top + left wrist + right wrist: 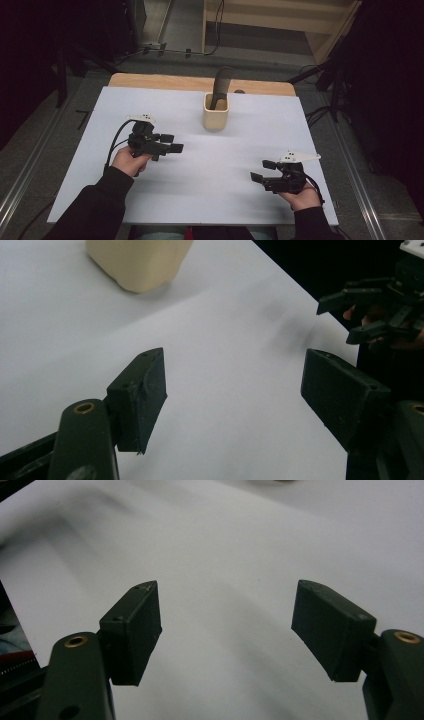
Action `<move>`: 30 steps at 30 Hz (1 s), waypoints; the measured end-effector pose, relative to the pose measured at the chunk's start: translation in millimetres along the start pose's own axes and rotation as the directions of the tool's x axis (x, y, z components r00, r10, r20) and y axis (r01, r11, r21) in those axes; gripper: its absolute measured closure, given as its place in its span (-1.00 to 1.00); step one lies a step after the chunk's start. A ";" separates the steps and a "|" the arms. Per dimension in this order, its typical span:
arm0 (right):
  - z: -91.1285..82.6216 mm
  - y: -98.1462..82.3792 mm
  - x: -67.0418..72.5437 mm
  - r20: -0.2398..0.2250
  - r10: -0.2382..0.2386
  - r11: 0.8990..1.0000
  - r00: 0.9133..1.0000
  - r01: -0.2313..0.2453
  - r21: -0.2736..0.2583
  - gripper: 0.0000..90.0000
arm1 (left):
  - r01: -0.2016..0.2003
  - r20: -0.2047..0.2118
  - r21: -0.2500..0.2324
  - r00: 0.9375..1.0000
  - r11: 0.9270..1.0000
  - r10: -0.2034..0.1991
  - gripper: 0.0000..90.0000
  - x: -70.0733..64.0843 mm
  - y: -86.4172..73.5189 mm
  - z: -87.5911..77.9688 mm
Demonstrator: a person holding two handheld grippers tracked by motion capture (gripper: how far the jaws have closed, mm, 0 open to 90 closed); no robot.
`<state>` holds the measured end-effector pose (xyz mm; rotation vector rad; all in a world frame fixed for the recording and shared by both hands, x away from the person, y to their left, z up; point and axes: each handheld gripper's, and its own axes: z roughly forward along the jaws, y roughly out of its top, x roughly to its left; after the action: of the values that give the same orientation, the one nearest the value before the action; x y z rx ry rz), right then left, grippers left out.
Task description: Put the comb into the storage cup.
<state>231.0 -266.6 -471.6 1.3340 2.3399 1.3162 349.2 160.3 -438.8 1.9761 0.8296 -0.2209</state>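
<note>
Grippers (172,142) (261,170) apart, cream cup (216,112) between, beyond.

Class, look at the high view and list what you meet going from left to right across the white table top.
Left hand-held gripper, open and empty → cream holder with a dark utensil standing in it → right hand-held gripper, open and empty. All sit over the white table top.

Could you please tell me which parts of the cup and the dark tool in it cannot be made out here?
- High view: the cup wall hides the dark tool's lower end.
- Left gripper view: the top edge cuts off the cup's upper part.
- High view: the small dark thing behind the cup is too small to identify.
</note>
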 end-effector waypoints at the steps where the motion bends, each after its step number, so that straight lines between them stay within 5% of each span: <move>1: -0.1 -0.1 -0.1 -0.001 0.000 1.000 1.000 0.000 -0.001 -0.43 | 0.003 -0.001 0.003 1.000 1.000 -0.003 -0.40 -0.8 -2.2 -1.3; 20: -0.8 -1.2 -2.0 0.001 0.009 1.000 1.000 -0.009 0.000 -0.43 | -0.008 -0.037 0.006 0.999 1.000 0.008 -0.41 -8.2 -32.0 -21.4; 30: -1.7 -2.0 -3.4 0.008 0.017 1.000 1.000 -0.017 0.004 -0.43 | -0.041 -0.070 0.053 0.996 0.998 0.045 -0.41 -15.1 -43.8 -25.4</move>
<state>230.9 -270.6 -473.0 1.3604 2.3317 1.3090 305.7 188.3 -449.0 2.0585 0.8333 -0.1484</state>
